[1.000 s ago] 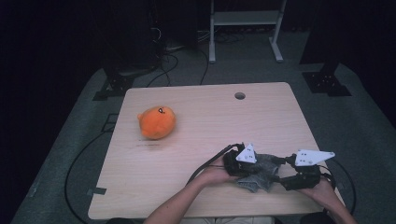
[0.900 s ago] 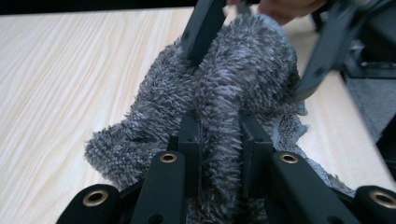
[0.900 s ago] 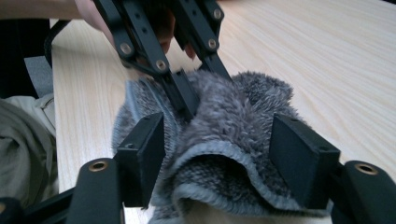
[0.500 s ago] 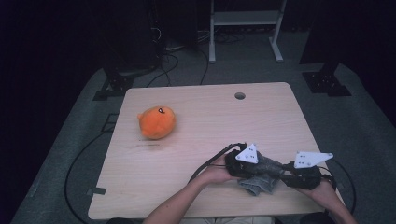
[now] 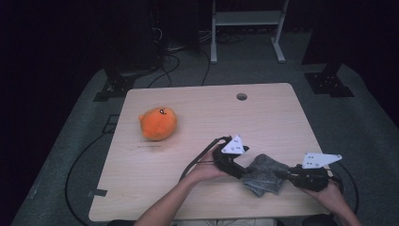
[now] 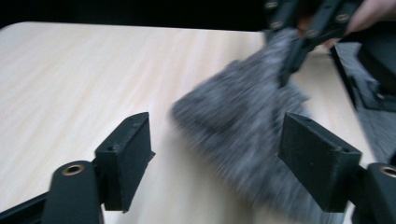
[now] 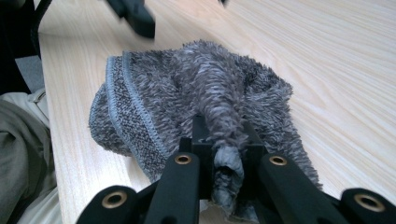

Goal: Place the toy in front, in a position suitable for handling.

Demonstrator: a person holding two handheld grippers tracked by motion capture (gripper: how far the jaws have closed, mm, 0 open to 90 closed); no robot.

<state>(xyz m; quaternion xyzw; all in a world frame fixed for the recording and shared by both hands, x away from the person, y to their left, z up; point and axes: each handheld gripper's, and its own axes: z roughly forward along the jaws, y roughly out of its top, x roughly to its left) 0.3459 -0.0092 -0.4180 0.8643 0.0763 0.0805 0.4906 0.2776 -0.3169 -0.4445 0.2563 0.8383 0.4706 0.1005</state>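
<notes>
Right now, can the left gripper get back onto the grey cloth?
Probably yes. The left gripper, jaws just opened, faces the grey cloth with bare table between. The right gripper pinches the cloth's far edge, clear of that path.

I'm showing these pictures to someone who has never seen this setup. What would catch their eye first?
Probably the bright orange plush toy, alone on the left half of the pale wooden table. Next, the crumpled grey towel near the front right edge: the right gripper is shut on a fold of it, while the left gripper has just been opening, its jaws apart around the towel's other end.
</notes>
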